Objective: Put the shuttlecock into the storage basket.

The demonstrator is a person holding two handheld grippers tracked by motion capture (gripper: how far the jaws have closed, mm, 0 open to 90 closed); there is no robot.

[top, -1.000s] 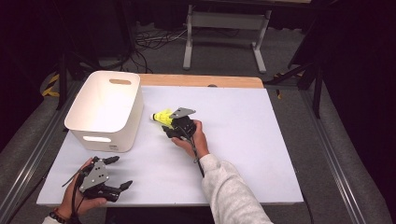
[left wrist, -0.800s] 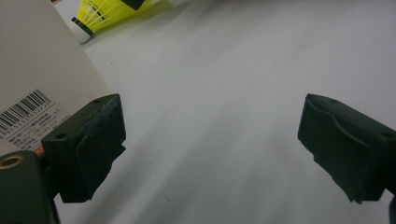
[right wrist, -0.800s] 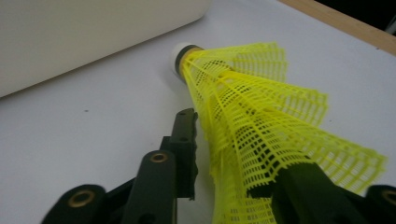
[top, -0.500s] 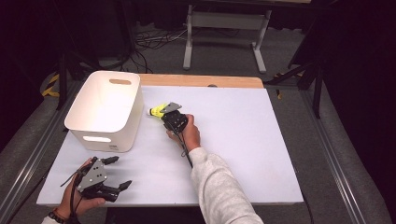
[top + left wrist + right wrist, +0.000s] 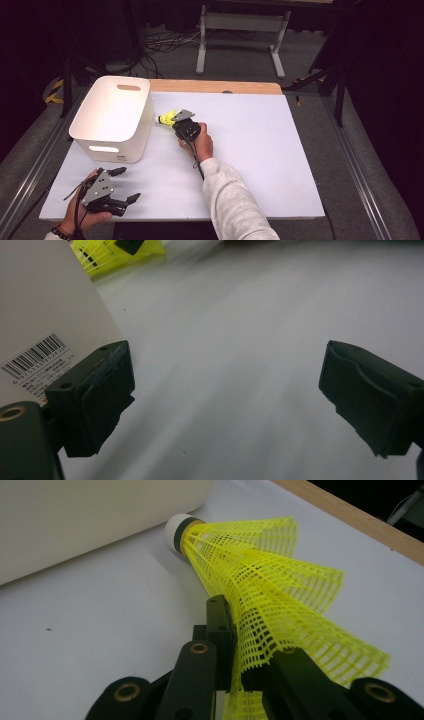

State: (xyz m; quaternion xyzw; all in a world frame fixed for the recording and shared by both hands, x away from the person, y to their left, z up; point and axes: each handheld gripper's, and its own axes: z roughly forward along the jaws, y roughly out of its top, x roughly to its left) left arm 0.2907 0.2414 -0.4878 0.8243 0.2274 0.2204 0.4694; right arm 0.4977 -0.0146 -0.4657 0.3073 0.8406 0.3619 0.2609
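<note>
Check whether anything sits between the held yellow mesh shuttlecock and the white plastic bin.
Nothing visible does. The right gripper is shut on the yellow mesh shuttlecock, its cork tip pointing toward the white plastic bin; between them lies bare white tabletop.

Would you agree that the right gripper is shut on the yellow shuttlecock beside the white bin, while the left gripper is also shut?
Not quite: the left gripper is open, its jaws wide apart in the left gripper view. The right gripper is indeed shut on the yellow shuttlecock beside the white bin.
</note>
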